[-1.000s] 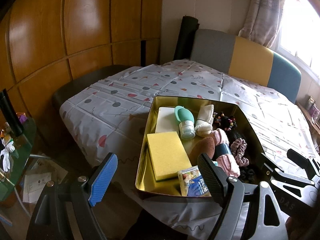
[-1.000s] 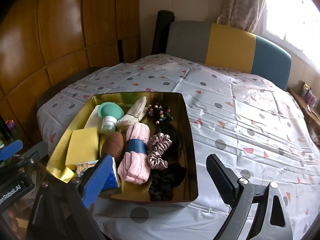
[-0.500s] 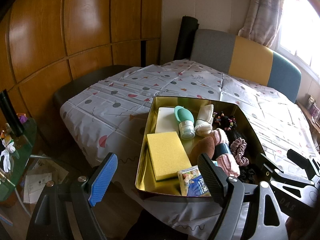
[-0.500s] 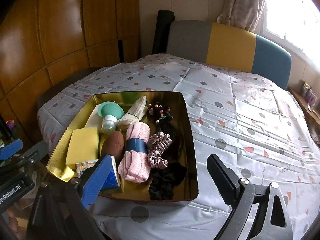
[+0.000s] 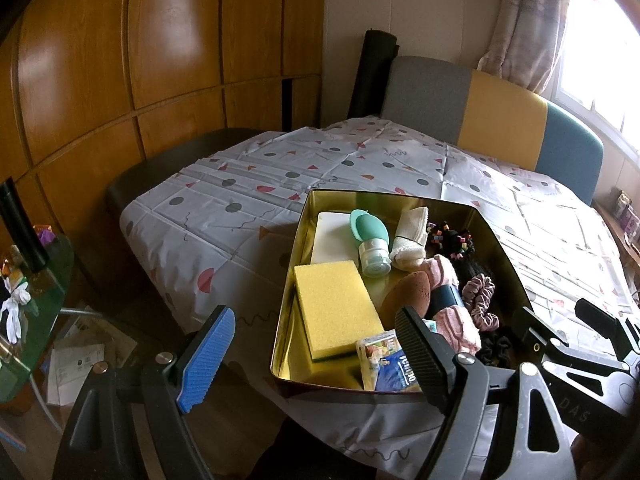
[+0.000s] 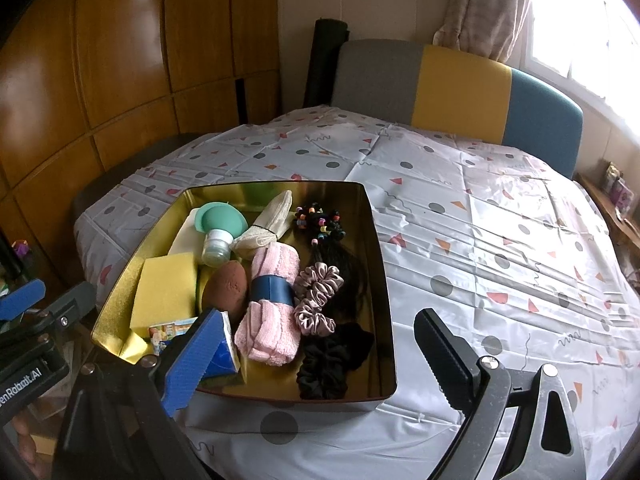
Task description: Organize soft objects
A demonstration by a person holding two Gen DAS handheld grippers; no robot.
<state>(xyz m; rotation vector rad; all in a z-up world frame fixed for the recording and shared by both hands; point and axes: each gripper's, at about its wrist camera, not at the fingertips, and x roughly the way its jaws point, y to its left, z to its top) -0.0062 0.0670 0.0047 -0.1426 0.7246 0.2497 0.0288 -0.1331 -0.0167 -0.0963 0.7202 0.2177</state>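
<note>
A gold tin (image 5: 298, 264) (image 6: 376, 240) sits near the front edge of the table. It holds a yellow sponge (image 5: 334, 308) (image 6: 166, 288), a teal bottle (image 5: 368, 240) (image 6: 216, 232), a brown sponge (image 6: 226, 290), a pink rolled cloth (image 6: 272, 308), a cream cloth (image 6: 266, 224), pink scrunchies (image 6: 318, 298), a black scrunchie (image 6: 328, 364) and beaded hair ties (image 6: 320, 220). My left gripper (image 5: 316, 360) is open and empty, at the tin's near left corner. My right gripper (image 6: 316, 364) is open and empty, above the tin's near edge.
The table has a white patterned cloth (image 6: 480, 240). A grey, yellow and blue bench back (image 6: 460, 88) stands behind it. Wood panelling (image 5: 120, 80) fills the left. A glass side table (image 5: 28, 300) with clutter stands low at the left.
</note>
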